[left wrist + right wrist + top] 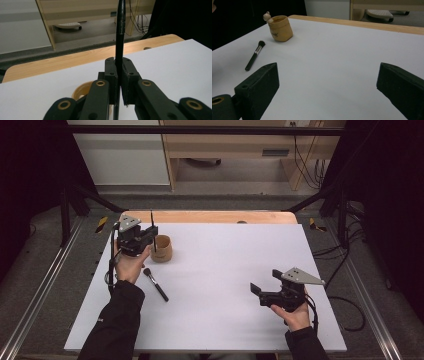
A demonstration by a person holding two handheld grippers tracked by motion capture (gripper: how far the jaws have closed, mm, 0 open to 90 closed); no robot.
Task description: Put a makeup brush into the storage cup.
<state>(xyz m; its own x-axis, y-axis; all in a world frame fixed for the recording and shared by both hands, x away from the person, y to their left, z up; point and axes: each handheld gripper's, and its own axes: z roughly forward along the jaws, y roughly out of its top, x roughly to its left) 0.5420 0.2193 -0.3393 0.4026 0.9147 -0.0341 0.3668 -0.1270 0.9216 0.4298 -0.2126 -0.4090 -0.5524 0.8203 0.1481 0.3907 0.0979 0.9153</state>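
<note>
Black and slender, one brush handle (119,37) is standing clamped upright in the left tool (145,236) over the tan cup (161,248) near the worktop's far-left corner, while the second makeup brush (156,285) is lying unpicked beside it and the right tool (262,292) is waiting wide open.

White table (215,285): tan cup (162,249), black brush (155,284).
</note>
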